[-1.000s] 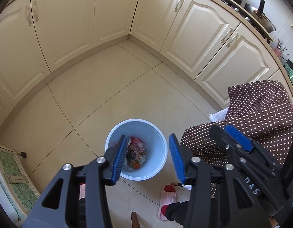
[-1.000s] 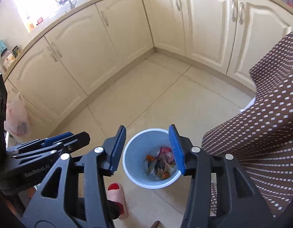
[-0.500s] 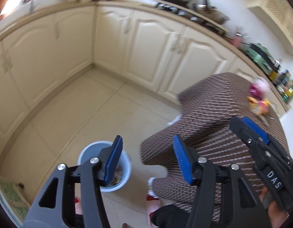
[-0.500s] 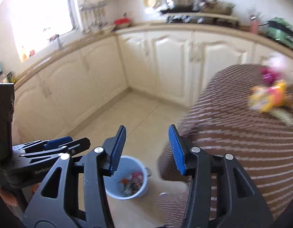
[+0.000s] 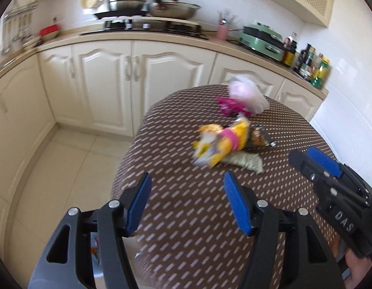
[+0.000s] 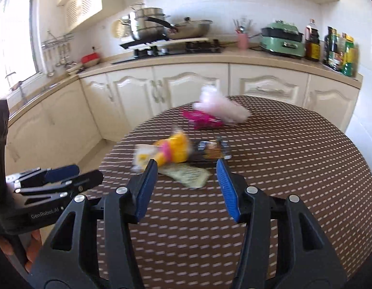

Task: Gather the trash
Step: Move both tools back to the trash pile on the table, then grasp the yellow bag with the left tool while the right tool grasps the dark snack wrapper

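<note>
Trash lies on a round table with a brown dotted cloth (image 5: pixel 186 212) (image 6: pixel 294 168). I see a yellow and pink wrapper (image 5: pixel 222 142) (image 6: pixel 169 153), a pale green packet (image 5: pixel 243 161) (image 6: pixel 188 174), a dark wrapper (image 5: pixel 260 137) (image 6: pixel 213 150), a magenta wrapper (image 5: pixel 230 106) (image 6: pixel 201 119) and a pale pink plastic bag (image 5: pixel 246 94) (image 6: pixel 222 107). My left gripper (image 5: pixel 187 203) hangs over the near cloth, short of the pile, its jaws opening with nothing between them. My right gripper (image 6: pixel 186 187) is just short of the green packet, jaws opening and empty.
Cream cabinets (image 5: pixel 142 82) run behind the table. The counter holds a stove with pots (image 6: pixel 162 31), a pink utensil cup (image 6: pixel 242 39), a green appliance (image 6: pixel 282 38) and bottles (image 6: pixel 337 50). Tiled floor (image 5: pixel 53 168) lies left of the table. A bit of the bin (image 5: pixel 96 252) shows below.
Both grippers rose and swung from over the blue trash bin on the floor to over the table. The bin dropped out of the middle of view and the trash pile appeared. Both jaws widened.
</note>
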Motion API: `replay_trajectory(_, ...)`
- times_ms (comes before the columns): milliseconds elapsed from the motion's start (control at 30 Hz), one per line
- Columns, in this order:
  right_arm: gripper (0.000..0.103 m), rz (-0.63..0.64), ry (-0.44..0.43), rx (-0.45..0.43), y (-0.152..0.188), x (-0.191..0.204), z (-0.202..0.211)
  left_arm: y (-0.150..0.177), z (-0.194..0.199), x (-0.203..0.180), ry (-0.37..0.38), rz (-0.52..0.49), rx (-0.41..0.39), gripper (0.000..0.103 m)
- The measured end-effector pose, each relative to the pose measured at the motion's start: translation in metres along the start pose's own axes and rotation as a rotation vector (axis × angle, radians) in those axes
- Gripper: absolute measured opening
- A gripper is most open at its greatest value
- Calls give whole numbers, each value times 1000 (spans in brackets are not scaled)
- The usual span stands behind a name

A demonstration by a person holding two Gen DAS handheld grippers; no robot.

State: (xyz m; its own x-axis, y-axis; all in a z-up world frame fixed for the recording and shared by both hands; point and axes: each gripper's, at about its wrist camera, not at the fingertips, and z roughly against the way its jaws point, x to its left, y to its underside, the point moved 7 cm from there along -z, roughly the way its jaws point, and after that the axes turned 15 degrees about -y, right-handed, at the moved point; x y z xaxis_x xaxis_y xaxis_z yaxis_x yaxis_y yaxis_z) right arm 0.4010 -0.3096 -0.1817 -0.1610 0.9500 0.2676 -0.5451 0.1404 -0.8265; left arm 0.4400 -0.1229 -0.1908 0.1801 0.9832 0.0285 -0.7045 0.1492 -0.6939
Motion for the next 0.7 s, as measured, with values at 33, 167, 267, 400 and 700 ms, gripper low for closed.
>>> replay_trajectory(33,51,-9,0,8,0,-8,0,-5,-7,-10,-2,-16,3,62)
replay_trajectory(167,52,-11,19,40,-3,-29,-8,-17,-36,-37,-22,-74,24,62)
replay_trajectory(267,52,-15,11,70,-8,-43,-23,-22,-55,-46,-48,-100,42,62)
replay_trajectory(400,55,-27,-6,100,-10,-52,-35,-24,-73,-58,-55,-148,59,62)
replay_trajectory(700,56,-69,-28,167,-15,-63,-70,-26,-69,-55,10,-105,53,20)
